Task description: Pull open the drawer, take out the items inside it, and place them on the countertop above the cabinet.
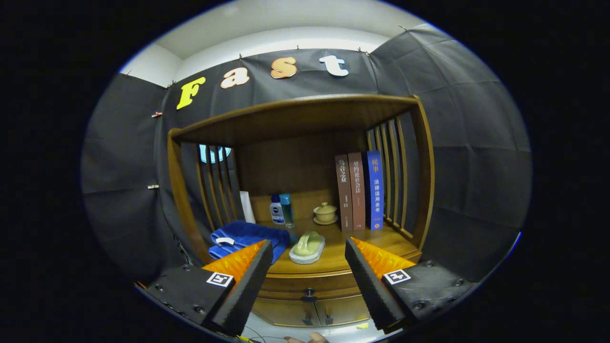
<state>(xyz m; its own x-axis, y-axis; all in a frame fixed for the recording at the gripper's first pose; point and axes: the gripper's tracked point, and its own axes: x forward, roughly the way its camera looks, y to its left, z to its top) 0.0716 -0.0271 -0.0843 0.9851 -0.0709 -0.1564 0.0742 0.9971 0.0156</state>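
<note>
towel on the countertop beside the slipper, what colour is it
Blue, with a small white tag; the towel shows best in the gripper view.

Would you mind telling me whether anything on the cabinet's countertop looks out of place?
A single slipper lies on the countertop beside a blue towel, near a lidded teacup and books. The gripper hangs open before the shut drawer.

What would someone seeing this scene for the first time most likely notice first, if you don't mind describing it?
The open gripper stands out first, its two orange-and-black fingers spread wide with nothing between them. Beyond them stands a wooden cabinet, its drawer closed with a dark knob. On the countertop a folded blue towel lies beside a pale green slipper, with three upright books at the back.
</note>
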